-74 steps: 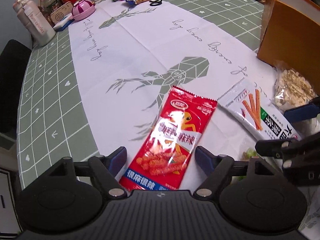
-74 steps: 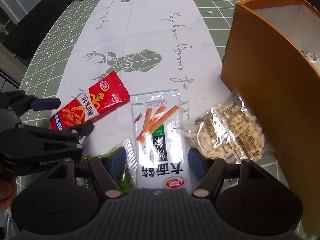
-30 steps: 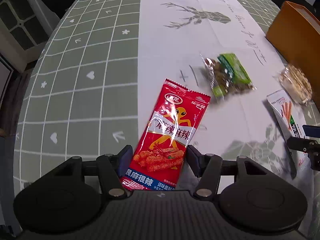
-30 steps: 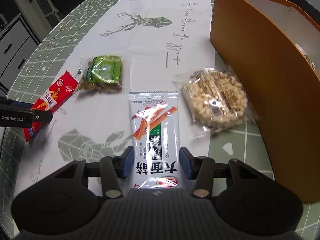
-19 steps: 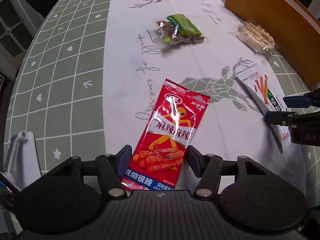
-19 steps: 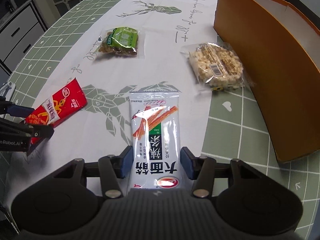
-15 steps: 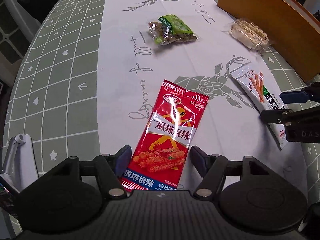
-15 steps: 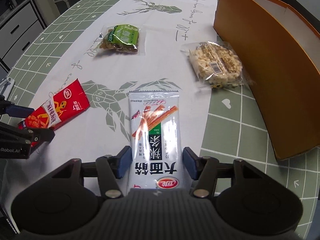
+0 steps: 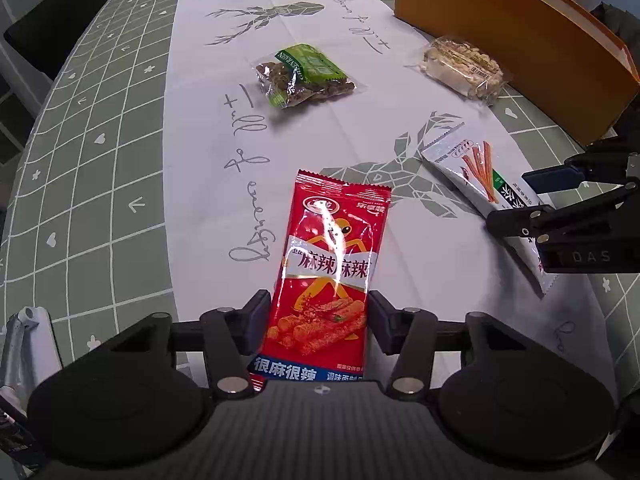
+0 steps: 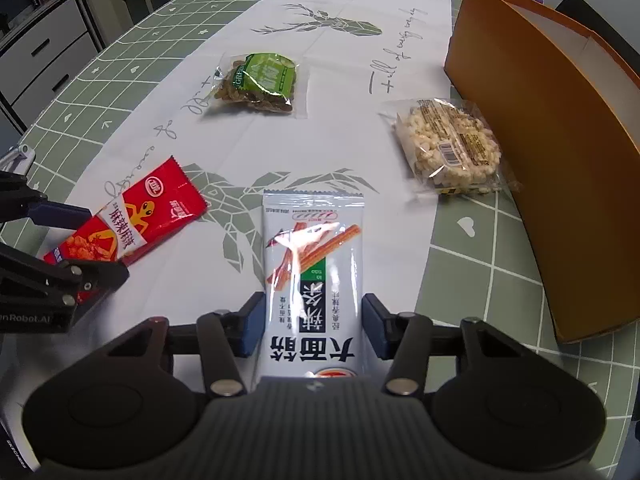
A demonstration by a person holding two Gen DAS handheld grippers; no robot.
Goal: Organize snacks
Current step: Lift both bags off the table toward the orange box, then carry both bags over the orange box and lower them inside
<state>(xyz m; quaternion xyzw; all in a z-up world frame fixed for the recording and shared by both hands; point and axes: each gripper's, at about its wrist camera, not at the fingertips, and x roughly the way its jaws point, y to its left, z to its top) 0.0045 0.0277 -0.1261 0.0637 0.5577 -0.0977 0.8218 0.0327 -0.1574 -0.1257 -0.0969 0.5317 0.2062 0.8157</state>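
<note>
A red spicy-strip packet (image 9: 332, 248) lies flat on the white runner between the fingers of my left gripper (image 9: 316, 316). Its jaws are closing and the pads press the packet's two long edges. A white packet printed with orange sticks (image 10: 314, 264) lies the same way in my right gripper (image 10: 312, 320), whose jaws are also closing with the pads on its edges. Each gripper shows in the other's view: the right gripper (image 9: 532, 200) on the white packet (image 9: 476, 168), the left gripper (image 10: 80, 240) on the red packet (image 10: 132, 220).
A green-labelled nut packet (image 10: 260, 80) and a clear puffed-rice packet (image 10: 448, 144) lie farther up the runner. An open orange box (image 10: 560, 140) stands along the right side. A green checked tablecloth (image 9: 92, 140) covers the table, and a black chair (image 9: 48, 20) stands at the far left.
Both grippers have slid their packets back along the runner, away from the green and rice packets. Each pair of jaws widened briefly and has narrowed onto its packet again.
</note>
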